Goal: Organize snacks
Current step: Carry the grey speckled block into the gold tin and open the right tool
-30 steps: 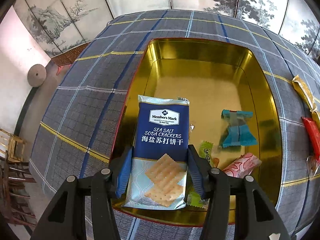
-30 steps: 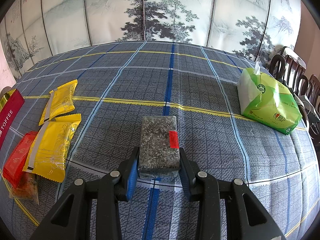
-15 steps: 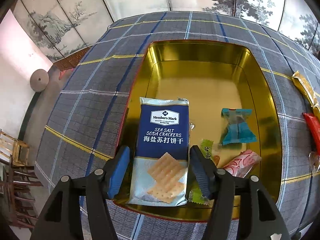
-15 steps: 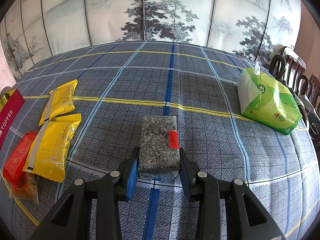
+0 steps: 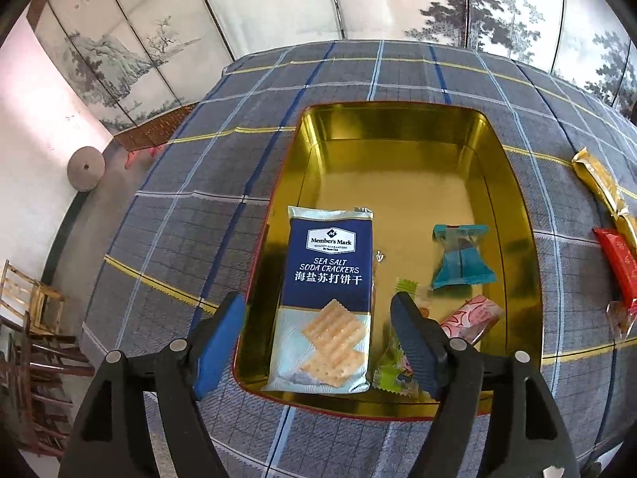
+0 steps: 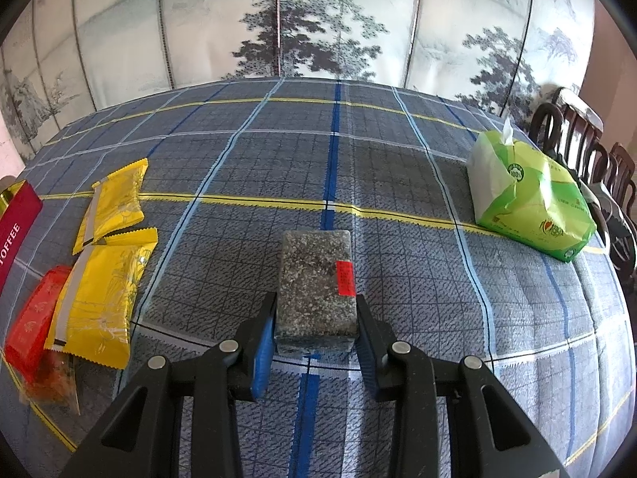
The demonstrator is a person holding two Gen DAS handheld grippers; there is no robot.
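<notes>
Lying lengthwise in the gold tin (image 5: 513, 183), the cracker packet (image 5: 328, 298) sits between the opening left claw (image 5: 316, 318)

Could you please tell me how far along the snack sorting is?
Done: crackers, released by the opening left gripper, and small candies lie in the gold tin. In hand: right gripper clamps the speckled block. Left: yellow packets and red packet.

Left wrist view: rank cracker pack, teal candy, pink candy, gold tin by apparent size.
1. gold tin
2. cracker pack
3. teal candy
4. pink candy, partly hidden behind the claw finger, so its rank against the teal one is unsure.
</notes>
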